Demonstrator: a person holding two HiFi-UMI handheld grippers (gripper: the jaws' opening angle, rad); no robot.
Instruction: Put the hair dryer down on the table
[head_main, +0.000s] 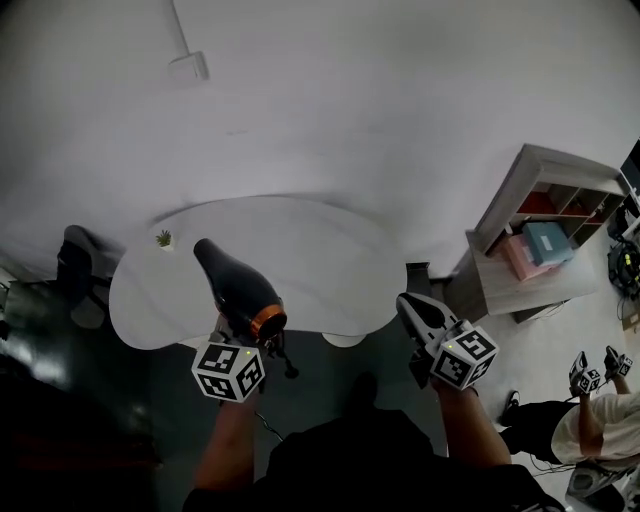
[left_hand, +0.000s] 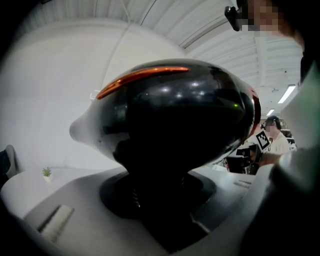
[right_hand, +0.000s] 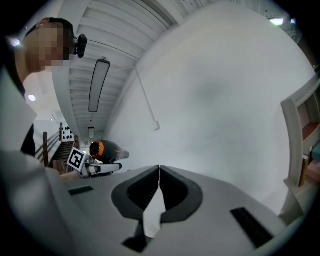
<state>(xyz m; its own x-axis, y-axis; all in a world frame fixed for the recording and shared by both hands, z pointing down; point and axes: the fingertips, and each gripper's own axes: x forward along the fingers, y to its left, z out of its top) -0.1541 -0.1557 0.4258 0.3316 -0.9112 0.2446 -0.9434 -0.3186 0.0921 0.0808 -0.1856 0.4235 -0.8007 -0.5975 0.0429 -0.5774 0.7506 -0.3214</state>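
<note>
the table (head_main: 320, 260) stands against the wall. a small plant (head_main: 163, 239) sits on it near the far left edge. the hair dryer (head_main: 238, 288), in the left gripper (head_main: 248, 335), is over the near edge, left of middle. the right gripper (head_main: 410, 308) is off the near right corner. a shelf unit (head_main: 560, 200) stands right of the table, a chair (head_main: 78, 265) at its left end.

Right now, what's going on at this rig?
A person works two hand-held grippers. The left gripper has its jaws clamped on the handle of a black hair dryer with an orange ring. It holds the dryer at the near edge of the white table, not yet set down. The right gripper is empty, jaws together, off to the side. A small plant sits on the table's far left.
</note>
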